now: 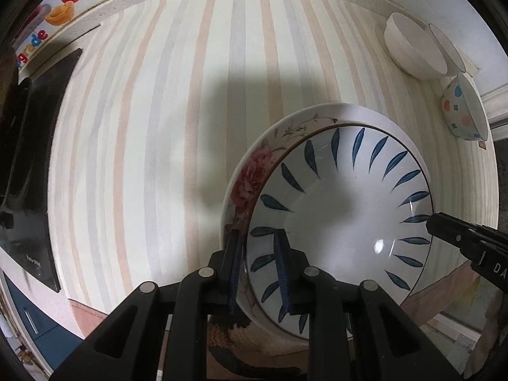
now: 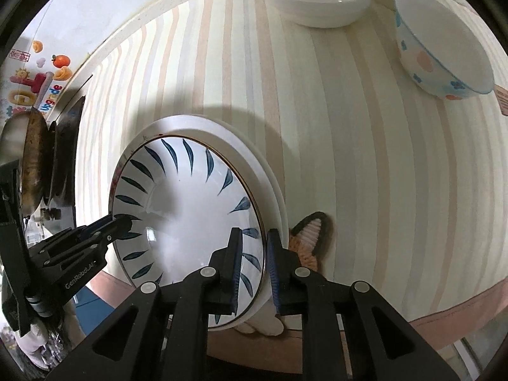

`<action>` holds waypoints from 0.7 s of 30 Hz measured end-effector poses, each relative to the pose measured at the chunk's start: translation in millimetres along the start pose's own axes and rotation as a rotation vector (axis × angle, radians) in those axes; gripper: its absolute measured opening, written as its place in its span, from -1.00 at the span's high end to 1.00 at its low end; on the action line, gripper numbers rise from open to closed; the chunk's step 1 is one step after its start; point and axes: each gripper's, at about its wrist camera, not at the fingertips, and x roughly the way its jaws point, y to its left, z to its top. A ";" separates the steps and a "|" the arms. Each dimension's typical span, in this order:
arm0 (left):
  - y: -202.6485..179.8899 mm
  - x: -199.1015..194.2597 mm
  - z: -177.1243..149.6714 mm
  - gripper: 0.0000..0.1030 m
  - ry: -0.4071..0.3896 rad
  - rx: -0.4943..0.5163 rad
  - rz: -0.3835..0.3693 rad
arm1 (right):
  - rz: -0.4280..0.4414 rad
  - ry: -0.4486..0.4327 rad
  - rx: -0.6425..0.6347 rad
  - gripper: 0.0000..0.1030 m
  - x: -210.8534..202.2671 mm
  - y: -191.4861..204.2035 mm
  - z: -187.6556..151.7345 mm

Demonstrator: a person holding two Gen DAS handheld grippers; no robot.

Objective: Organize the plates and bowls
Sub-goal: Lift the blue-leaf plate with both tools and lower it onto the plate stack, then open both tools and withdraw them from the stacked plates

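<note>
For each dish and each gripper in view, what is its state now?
Blue-leaf patterned plate: stacked on the rose plate, gripped at both sides.
Rose-printed white plate: underneath.
Plain white bowl: upright, empty.
Dotted pastel bowl: upright, empty.
Left gripper: shut on both rims.
Right gripper: likewise.

- Counter (image 1: 152, 133) centre and far-left stripes bare: wide lane for my tools.
- Far right corner blocked: white bowl (image 1: 412, 47), a glass bowl (image 1: 447, 47) just behind it, dotted bowl (image 1: 463, 111) nearby.
- Near edge taken by the stacked plates (image 1: 343, 209); my left tool (image 1: 258, 266) and right tool (image 2: 254, 266) straddle opposite rims.
- Left side: black stove (image 1: 38, 165) w/ pans (image 2: 35, 165), no passage there.
- Cat-face mat (image 2: 311, 238) just right of the plates, flat.
</note>
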 end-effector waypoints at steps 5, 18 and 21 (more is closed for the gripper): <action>2.9 -35.1 -19.2 0.62 -0.056 0.001 0.001 | -0.013 -0.042 -0.014 0.63 -17.1 13.2 -13.2; 1.0 -154.1 -89.5 0.54 -0.246 0.018 -0.014 | -0.015 -0.214 -0.082 0.16 -117.2 61.1 -102.2; -1.0 -178.5 -109.5 0.37 -0.295 0.040 -0.011 | -0.023 -0.276 -0.100 -0.04 -148.3 73.4 -127.1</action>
